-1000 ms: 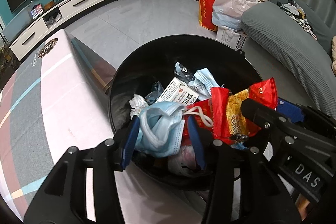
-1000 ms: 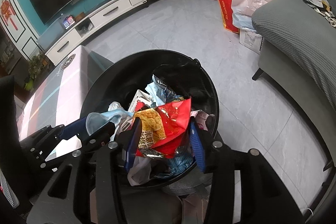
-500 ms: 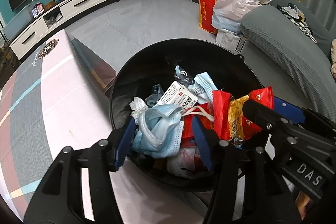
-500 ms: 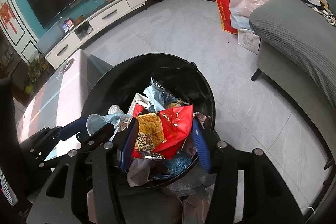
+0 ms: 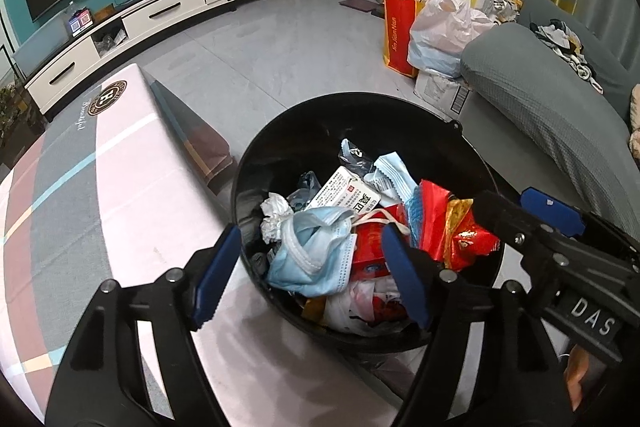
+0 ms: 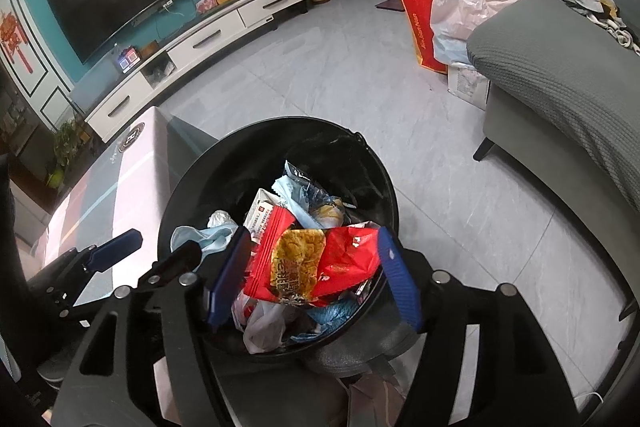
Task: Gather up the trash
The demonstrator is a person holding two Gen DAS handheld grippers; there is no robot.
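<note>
A black round trash bin [image 5: 360, 103] [image 6: 280, 125] stands below both grippers, heaped with wrappers and paper. My left gripper [image 5: 310, 269] hangs over its near rim with jaws opening. A blue face mask [image 5: 308, 251] lies on the heap between them, and neither pad presses on it. My right gripper [image 6: 316, 277] is also opening just beside it, above a red snack wrapper [image 6: 316, 263] that rests on the trash between its blue pads. Each view catches the other gripper at its edge: the right gripper [image 5: 518, 207] and the left gripper [image 6: 156, 253].
A low table with a pink and grey cloth [image 5: 80, 187] touches the bin's left side. A grey sofa [image 5: 540, 99] runs along the right. Plastic and red shopping bags [image 5: 440, 27] stand on the tiled floor behind, and a white TV cabinet [image 5: 160, 15] lines the far wall.
Both grippers' jaws have spread wider. The mask has dropped out of the left grip and the red wrapper out of the right, and both have settled on the heap.
</note>
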